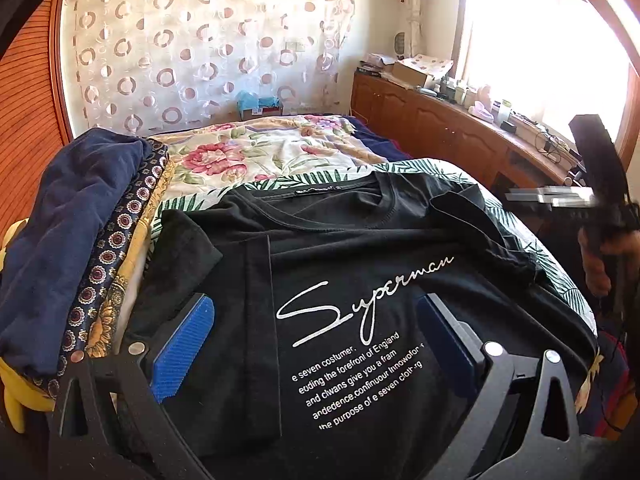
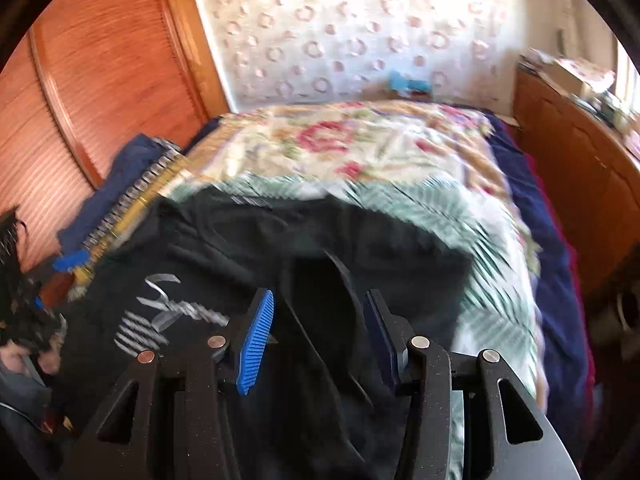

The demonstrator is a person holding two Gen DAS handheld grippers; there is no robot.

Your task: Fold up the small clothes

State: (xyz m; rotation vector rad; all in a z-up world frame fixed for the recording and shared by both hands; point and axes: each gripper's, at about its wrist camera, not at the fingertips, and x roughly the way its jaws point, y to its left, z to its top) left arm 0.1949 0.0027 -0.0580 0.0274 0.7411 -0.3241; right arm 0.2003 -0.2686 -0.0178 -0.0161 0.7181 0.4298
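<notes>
Shirt lay print-up on the bed, left sleeve already folded inward. Left gripper hovered above it, spread wide. Right gripper, also spread, straddled the right sleeve, seemingly positioned to fold it.

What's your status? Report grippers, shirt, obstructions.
Left gripper open above black T-shirt. Right gripper open over its right side, view blurred. Left sleeve folded in. Folded clothes pile crowds shirt's left edge.

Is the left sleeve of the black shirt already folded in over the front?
Yes, the left sleeve lies folded over the shirt front, beside the print.
</notes>
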